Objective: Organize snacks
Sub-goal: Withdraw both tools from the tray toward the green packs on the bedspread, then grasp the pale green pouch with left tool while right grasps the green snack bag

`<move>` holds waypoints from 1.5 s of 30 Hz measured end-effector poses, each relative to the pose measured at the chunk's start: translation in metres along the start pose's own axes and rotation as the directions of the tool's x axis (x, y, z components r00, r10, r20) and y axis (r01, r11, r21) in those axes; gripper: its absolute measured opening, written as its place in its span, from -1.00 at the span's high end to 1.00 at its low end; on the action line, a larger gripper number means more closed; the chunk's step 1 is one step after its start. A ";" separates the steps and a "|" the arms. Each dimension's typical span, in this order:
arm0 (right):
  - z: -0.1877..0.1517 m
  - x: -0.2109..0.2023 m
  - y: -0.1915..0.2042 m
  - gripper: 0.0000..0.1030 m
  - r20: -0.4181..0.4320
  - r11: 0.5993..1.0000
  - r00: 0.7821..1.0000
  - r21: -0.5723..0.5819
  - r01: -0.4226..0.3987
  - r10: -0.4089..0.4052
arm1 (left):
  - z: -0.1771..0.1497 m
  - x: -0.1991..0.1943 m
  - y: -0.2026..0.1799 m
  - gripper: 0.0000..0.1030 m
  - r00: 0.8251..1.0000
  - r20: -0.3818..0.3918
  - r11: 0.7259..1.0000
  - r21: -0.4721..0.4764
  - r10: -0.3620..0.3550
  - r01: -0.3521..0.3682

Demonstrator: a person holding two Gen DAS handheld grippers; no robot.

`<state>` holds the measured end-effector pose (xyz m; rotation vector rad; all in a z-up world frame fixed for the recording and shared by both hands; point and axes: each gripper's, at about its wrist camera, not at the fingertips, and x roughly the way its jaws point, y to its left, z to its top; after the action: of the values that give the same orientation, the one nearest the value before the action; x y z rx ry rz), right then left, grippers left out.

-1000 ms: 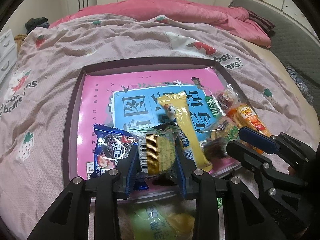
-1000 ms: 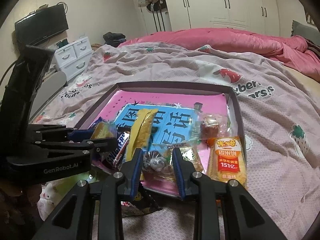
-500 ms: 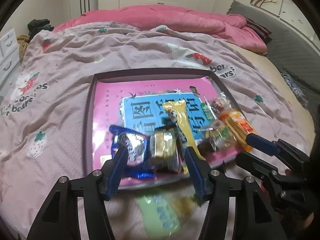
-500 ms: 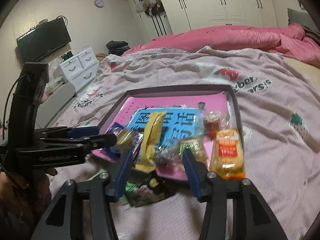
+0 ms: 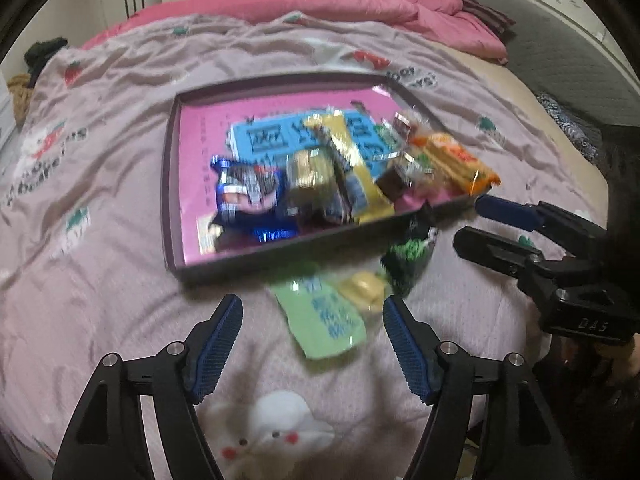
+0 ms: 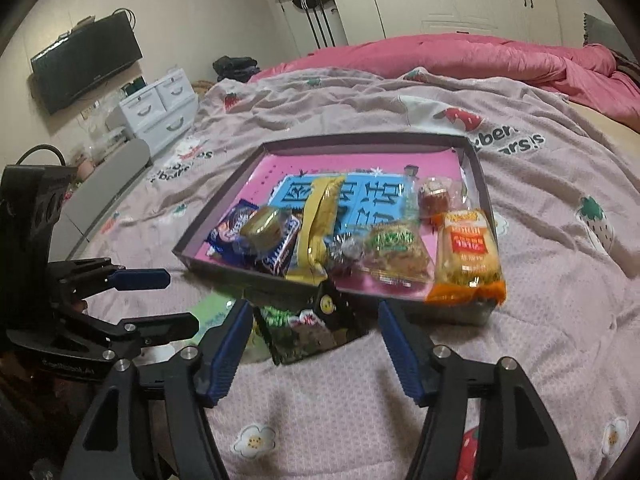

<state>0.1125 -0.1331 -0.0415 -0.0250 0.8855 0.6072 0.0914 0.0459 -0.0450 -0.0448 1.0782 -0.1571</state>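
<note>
while the left wrist view is smeared by motion, it shows the left gripper point(image 5: 312, 346) with its jaws wide and opening, nothing pressed between them; the pale green packet point(image 5: 326, 318) lies on the bedspread point(image 5: 100, 200) just ahead of the fingertips and between their lines, outside the near wall of the tray point(image 5: 170, 184), where a blue wrapper point(image 5: 248, 196), a gold-wrapped cake point(image 5: 310, 178) and a long yellow bar point(image 5: 352, 160) already lie. by my reading the step in hand is the gap between a drop into the tray and the next pick, and the next move calls for lowering onto a loose packet and closing on it. from the right wrist view, the right gripper point(image 6: 316, 346) likewise stands with jaws apart and opening, holding nothing; the dark packet point(image 6: 308, 326) rests on the bedspread between the fingertips and the tray's front wall, touching neither pad, with the orange cracker pack point(image 6: 468, 256) overhanging the tray's near corner. the left gripper appears at the left edge there, also spread and empty.
</note>
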 end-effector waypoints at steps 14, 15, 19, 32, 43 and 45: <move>-0.009 0.021 0.005 -0.29 -0.070 0.997 0.997 -0.078 0.029 -0.034 | -0.008 0.034 -0.001 -0.48 0.993 -0.070 0.989 -0.124 -0.095 0.086; -0.009 0.024 0.005 -0.29 -0.075 0.996 0.997 -0.086 0.027 -0.033 | -0.008 0.036 0.001 -0.48 0.992 -0.072 0.987 -0.133 -0.105 0.095; -0.009 0.041 0.005 -0.29 -0.119 0.995 0.993 -0.101 0.013 -0.025 | -0.004 0.042 0.006 -0.48 0.990 -0.069 0.981 -0.156 -0.126 0.114; -0.009 0.055 0.007 -0.04 -0.129 0.988 0.992 -0.151 -0.023 0.004 | 0.004 0.053 0.008 -0.46 0.987 -0.066 0.974 -0.186 -0.145 0.131; -0.009 0.003 -0.030 -0.01 -0.052 1.000 0.999 0.030 0.000 0.002 | 0.012 0.064 -0.013 -0.03 0.990 -0.073 0.977 -0.185 -0.118 0.103; -0.007 -0.005 -0.034 -0.01 -0.029 0.999 1.000 0.046 -0.001 0.002 | 0.014 0.066 -0.015 0.07 0.991 -0.071 0.976 -0.194 -0.113 0.097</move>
<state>0.1226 -0.1657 -0.0500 0.0087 0.9273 0.5891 0.1326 0.0207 -0.0945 -0.2700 1.1707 -0.1515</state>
